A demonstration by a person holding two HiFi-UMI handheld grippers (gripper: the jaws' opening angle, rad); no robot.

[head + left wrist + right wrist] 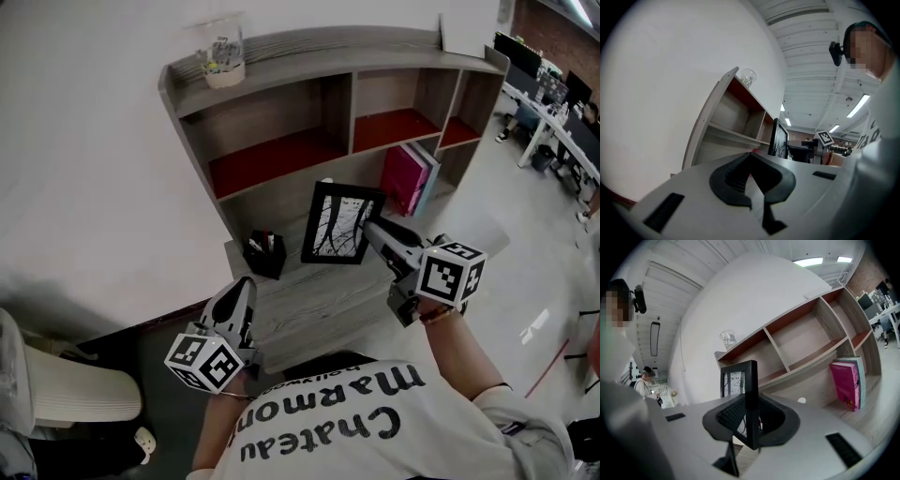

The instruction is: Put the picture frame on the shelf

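**Frame clamped in my right gripper, upright at the shelf's ledge**

My right gripper (751,422) is clenched on the frame (336,225). Its two dark pads pinch the frame's black side rail, which stands edge-on between them in the right gripper view. In the head view this gripper reaches toward 10 o'clock from my wrist and holds the frame by its 3 o'clock edge.

The frame is upright, its pale picture of dark branches facing me. It is over the back of the grey ledge (314,295); I cannot tell whether its bottom edge rests on the wood.

My left gripper (751,157) has its jaws closed together with nothing between them. It hangs at 7 o'clock of the frame, well apart from it, at the ledge's near edge.

A black pen pot (265,254) stands on the ledge at 9 o'clock of the frame, just beside it. Pink books (410,178) lean at 2 o'clock of the frame.

The shelf (328,45) rises behind, its upper compartments lined in red. A glass jar (223,56) sits on its top board at 11 o'clock.
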